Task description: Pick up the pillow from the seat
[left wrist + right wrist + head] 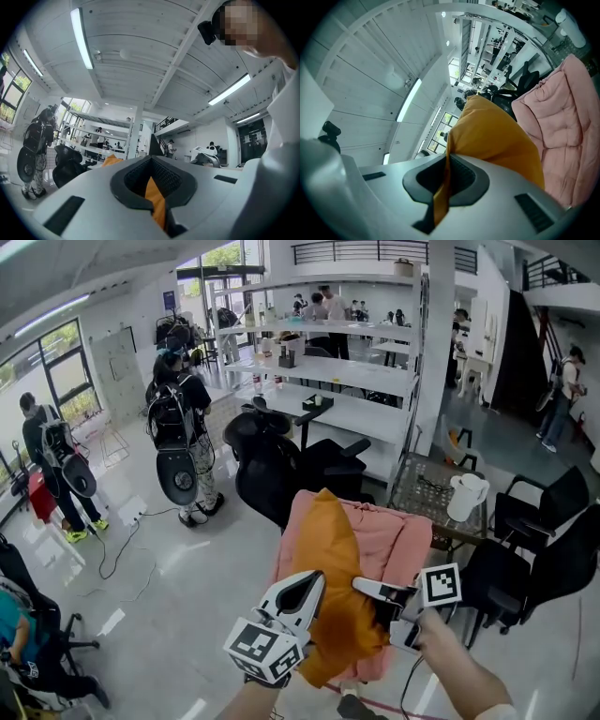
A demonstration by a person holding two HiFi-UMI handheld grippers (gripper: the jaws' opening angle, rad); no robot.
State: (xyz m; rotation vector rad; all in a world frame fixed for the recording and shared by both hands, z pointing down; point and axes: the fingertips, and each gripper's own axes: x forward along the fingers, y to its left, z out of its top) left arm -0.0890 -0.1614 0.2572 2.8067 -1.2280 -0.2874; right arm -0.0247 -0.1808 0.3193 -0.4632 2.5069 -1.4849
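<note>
An orange pillow [336,554] hangs upright over a seat covered with a pink quilted cushion [401,545]. My left gripper [317,589] is shut on the pillow's lower left side. My right gripper [364,586] is shut on its lower right side. In the left gripper view a fold of the orange pillow [155,199] is pinched in the left gripper [152,187]. In the right gripper view a strip of the pillow [497,136] runs through the closed right gripper [443,183], with the pink cushion [562,126] behind it. The pillow hides the seat's middle.
Black office chairs [272,470] stand just beyond the seat, and more [548,521] stand at the right. A white jug [466,495] sits on a small glass table [417,486]. White shelving [328,371] lies further back. People with backpacks [178,423] stand at the left.
</note>
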